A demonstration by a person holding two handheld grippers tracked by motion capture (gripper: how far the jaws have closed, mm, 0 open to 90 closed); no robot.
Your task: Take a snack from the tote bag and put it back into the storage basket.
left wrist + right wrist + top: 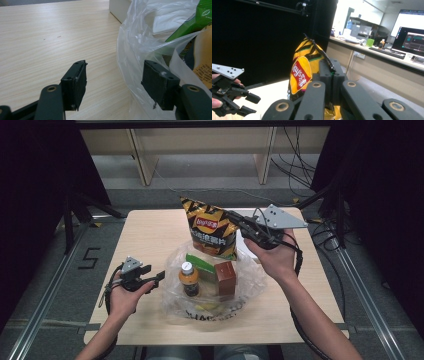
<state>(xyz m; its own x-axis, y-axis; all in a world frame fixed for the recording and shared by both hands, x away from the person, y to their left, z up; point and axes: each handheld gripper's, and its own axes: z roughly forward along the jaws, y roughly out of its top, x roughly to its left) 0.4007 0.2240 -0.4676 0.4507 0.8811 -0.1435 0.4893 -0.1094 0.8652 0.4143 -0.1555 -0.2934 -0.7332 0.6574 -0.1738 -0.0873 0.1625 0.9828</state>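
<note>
Over the pale wooden table the right tongs, clenched on the chip bag, hang it upright above the plastic bag; left tongs wait released, lower left.

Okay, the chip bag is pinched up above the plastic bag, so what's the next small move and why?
Probably lower the chip bag into the plastic bag: the right gripper pinches its edge above the mouth, while the open left gripper waits beside the plastic.
</note>
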